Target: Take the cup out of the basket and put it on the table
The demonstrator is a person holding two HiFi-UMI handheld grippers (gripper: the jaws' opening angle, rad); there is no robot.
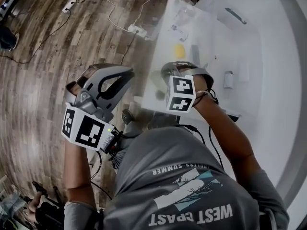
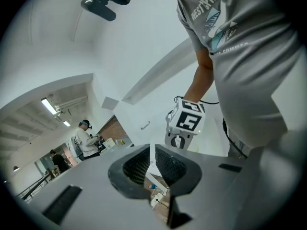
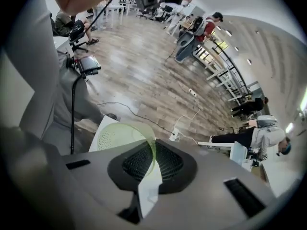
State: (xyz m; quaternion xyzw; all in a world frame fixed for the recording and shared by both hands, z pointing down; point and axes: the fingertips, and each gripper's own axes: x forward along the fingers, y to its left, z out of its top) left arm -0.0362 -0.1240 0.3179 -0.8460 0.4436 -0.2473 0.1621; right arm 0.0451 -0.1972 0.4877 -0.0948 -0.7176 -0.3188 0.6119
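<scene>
At the white table (image 1: pixel 268 80), right gripper (image 3: pixel 153 152) gripping green cup (image 3: pixel 125 134), left gripper (image 2: pixel 153 152) closed, empty.

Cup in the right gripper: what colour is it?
Pale, see-through green; the right gripper view shows the cup best.

Wood-plank floor (image 1: pixel 48 47) with a power strip (image 1: pixel 136 30) and cables (image 3: pixel 117 109) near the left edge of the white table (image 1: pixel 268 47); strip lights (image 2: pixel 48 105) overhead.

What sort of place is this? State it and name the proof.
Probably a shared lab or recording workspace: a wood-plank floor strewn with cables and a power strip, a white table, and another person wearing a headset at a bench.
</scene>
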